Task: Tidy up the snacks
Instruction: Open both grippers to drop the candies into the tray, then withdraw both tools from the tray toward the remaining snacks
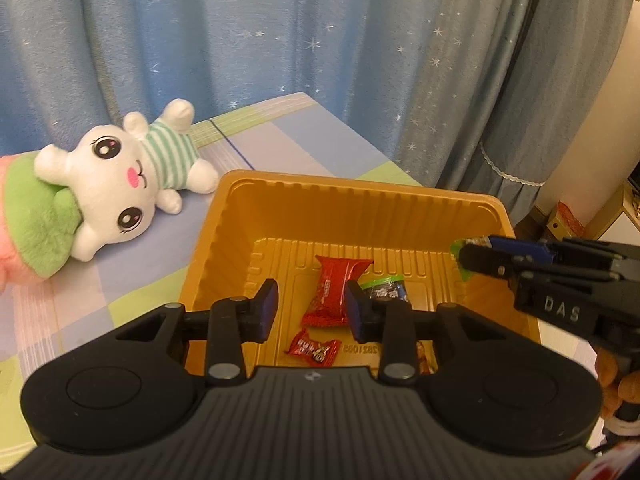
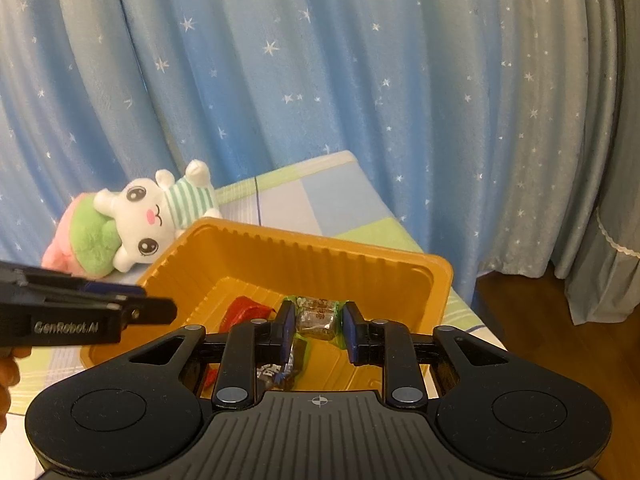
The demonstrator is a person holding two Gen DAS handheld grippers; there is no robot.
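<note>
While my right claw (image 2: pixel 318 326) hangs over the tray (image 2: pixel 320 248), jaws parted around a green candy (image 2: pixel 318 318), its long axis crosswise; left claw (image 1: pixel 312 308) released, empty.

- Pink and green plush toy (image 1: pixel 28 216) cut off by the left edge of the left wrist view, half covered by the white bunny plush (image 1: pixel 120 184).
- Brown-wrapped snack (image 1: pixel 424 356) near the front wall of the gold tray (image 1: pixel 360 200), mostly hidden behind the left gripper (image 1: pixel 312 308); kind unreadable.
- Green-edged candy (image 2: pixel 318 318) between the pads of the right gripper (image 2: pixel 318 330); contact with the pads not discernible; print too small to read.
- Dark snack packet (image 2: pixel 280 372) partly hidden behind the finger; label blurred.
- Hand (image 2: pixel 6 380) cropped at the left edge.
- Boxes (image 1: pixel 568 220) at far right, small and indistinct.
</note>
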